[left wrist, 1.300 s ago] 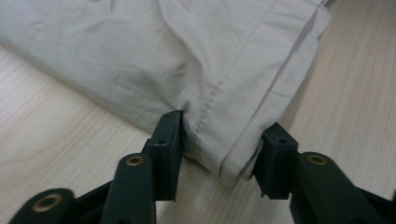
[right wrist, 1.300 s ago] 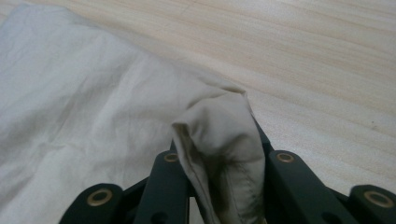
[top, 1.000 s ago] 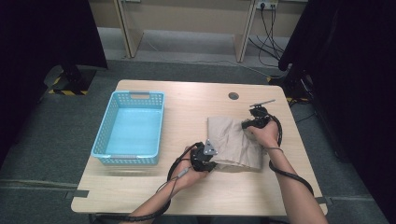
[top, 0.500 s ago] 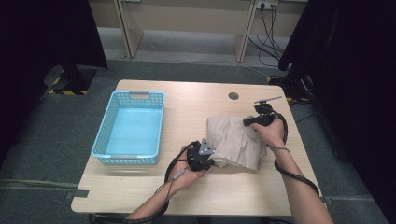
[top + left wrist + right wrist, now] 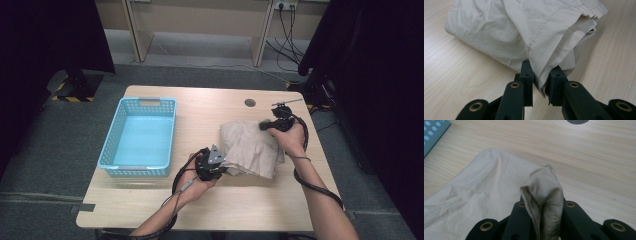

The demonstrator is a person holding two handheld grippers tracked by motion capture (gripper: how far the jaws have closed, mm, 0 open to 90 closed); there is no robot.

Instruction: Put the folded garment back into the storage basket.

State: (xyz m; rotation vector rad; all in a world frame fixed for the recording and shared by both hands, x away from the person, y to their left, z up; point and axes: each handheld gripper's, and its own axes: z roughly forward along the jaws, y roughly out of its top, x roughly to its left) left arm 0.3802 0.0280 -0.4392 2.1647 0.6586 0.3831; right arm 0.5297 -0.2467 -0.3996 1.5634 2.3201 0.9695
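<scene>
A beige cloth [image 5: 250, 147] lies crumpled on the right half of the wooden table [image 5: 210, 107]. My left gripper [image 5: 222, 167] is at the cloth's near left edge, and in the left gripper view it [image 5: 541, 82] is shut on a folded hem of the cloth [image 5: 524, 30], which fans out beyond the jaws. At the far right corner of the cloth my right gripper [image 5: 262, 125] is held by a hand. In the right gripper view it [image 5: 541, 206] is shut on a bunched corner of the cloth [image 5: 486, 187], lifted off the wood.
A light blue plastic basket [image 5: 112, 145] stands on the left half of the table, nothing inside it. A round dark cable hole [image 5: 250, 102] sits near the far edge. Black cables trail from both grippers along the forearms. Dark curtains flank the table.
Both grippers have risen a little with the cloth. The cloth, flat a second ago, is now pulled up at both held ends and more crumpled.
</scene>
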